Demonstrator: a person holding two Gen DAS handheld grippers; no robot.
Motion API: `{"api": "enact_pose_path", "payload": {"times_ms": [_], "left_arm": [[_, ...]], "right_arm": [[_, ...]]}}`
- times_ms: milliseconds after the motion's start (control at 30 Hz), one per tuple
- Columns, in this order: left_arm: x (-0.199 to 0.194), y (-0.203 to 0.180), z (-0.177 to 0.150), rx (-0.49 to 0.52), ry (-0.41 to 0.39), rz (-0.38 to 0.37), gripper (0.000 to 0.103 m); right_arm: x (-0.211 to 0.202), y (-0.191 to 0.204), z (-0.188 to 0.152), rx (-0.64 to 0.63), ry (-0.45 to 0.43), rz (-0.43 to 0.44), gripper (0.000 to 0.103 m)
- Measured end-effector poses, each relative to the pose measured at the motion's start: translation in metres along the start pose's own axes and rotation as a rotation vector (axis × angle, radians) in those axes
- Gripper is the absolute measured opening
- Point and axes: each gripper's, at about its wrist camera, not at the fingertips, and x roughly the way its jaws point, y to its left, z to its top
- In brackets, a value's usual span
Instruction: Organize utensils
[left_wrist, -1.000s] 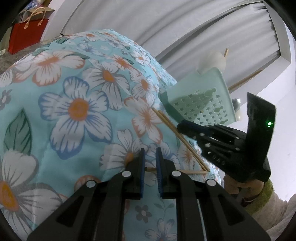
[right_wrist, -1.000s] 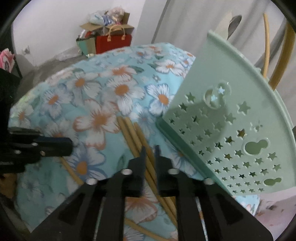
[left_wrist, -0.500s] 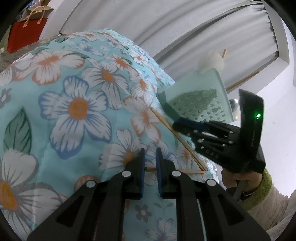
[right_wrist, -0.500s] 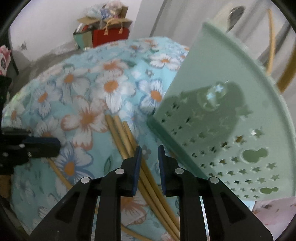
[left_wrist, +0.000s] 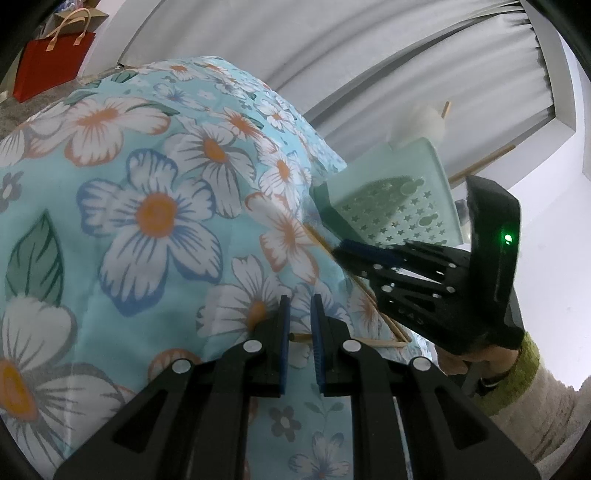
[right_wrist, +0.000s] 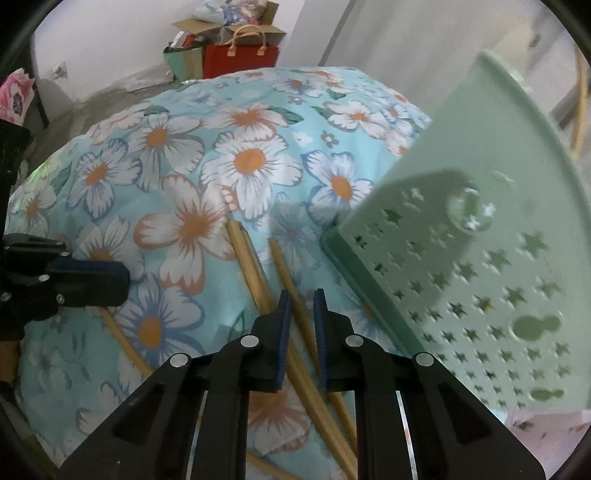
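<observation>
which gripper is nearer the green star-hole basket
Right. The right gripper is over the chopsticks right beside the basket; the left gripper sits farther back across the floral cloth.

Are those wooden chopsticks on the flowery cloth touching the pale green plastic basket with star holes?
Cannot tell. In the right wrist view the wooden chopsticks run beside the pale green basket, but the right gripper hides where they come closest.
</observation>
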Motion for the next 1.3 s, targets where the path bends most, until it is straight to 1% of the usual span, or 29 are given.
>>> {"api": "enact_pose_path", "payload": {"times_ms": [133,200,267,333,500,600,633,667,767,833,900,967,1000,1067,1200,1300], "left_arm": [[0.001,-0.002,-0.001,0.003,-0.002,0.008,0.012],[0.001,-0.002,-0.001,0.004,-0.003,0.015,0.012],[0.003,-0.004,-0.002,0.009,-0.003,0.027,0.012],[0.003,-0.006,-0.002,0.015,-0.004,0.038,0.012],[0.007,-0.011,-0.003,0.025,-0.007,0.057,0.011],[0.007,-0.018,-0.003,0.051,-0.015,0.080,0.010],[0.006,-0.020,-0.003,0.056,-0.017,0.088,0.010],[0.005,-0.023,-0.003,0.057,-0.019,0.098,0.007],[0.000,-0.030,0.000,0.054,-0.024,0.105,0.006],[-0.006,-0.041,0.005,0.085,-0.033,0.120,0.006],[-0.012,-0.049,0.011,0.099,-0.040,0.117,0.005],[-0.024,-0.064,0.021,0.127,-0.067,0.099,0.004],[-0.032,-0.073,0.026,0.148,-0.084,0.089,0.004],[-0.047,-0.090,0.037,0.184,-0.110,0.066,0.003],[-0.075,-0.133,0.064,0.284,-0.160,0.008,0.003],[-0.095,-0.174,0.078,0.401,-0.213,-0.025,0.003]], "right_arm": [[0.012,-0.005,0.005,0.000,-0.020,0.034,0.012],[0.012,-0.010,0.005,0.017,-0.037,0.042,0.009],[0.009,-0.011,0.002,0.021,-0.066,0.032,0.008],[0.004,-0.010,-0.001,0.013,-0.103,-0.001,0.007],[-0.050,-0.014,-0.016,0.093,-0.280,-0.079,0.005],[-0.094,-0.027,-0.034,0.211,-0.401,-0.097,0.004],[-0.104,-0.029,-0.040,0.237,-0.428,-0.106,0.004],[-0.120,-0.033,-0.049,0.279,-0.471,-0.117,0.003],[-0.154,-0.040,-0.074,0.382,-0.560,-0.140,0.003],[-0.167,-0.045,-0.089,0.446,-0.605,-0.148,0.004],[-0.175,-0.052,-0.102,0.509,-0.646,-0.148,0.003],[-0.185,-0.057,-0.117,0.577,-0.682,-0.147,0.003],[-0.180,-0.060,-0.112,0.596,-0.693,-0.146,0.003],[-0.185,-0.061,-0.122,0.634,-0.717,-0.152,0.003],[-0.182,-0.063,-0.129,0.679,-0.742,-0.146,0.003],[-0.182,-0.064,-0.138,0.705,-0.756,-0.133,0.004]]}}
